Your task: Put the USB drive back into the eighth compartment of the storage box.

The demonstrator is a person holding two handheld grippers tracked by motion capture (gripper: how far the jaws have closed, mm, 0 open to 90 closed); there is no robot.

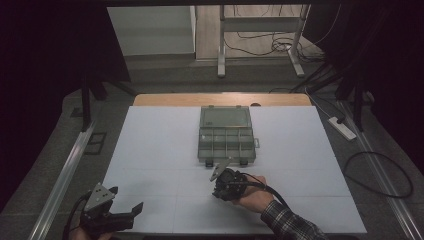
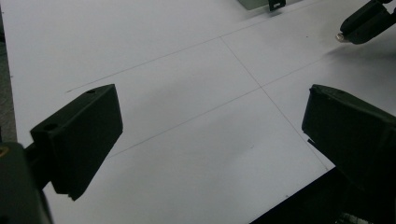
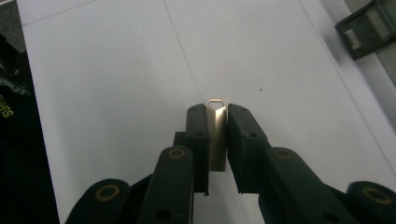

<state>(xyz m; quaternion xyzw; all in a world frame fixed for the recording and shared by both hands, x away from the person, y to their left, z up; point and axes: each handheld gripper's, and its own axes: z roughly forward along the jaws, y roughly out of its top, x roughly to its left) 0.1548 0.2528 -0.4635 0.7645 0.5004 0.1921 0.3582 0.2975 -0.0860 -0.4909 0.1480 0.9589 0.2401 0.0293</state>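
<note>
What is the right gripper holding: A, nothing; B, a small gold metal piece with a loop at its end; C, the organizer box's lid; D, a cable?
B: in the right gripper view the right gripper is shut on a gold metal piece, its loop poking past the jaw tips.

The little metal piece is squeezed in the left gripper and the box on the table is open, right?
Not the left. The right gripper view shows the right gripper squeezing the little metal piece. The box is open, as you said.
</note>
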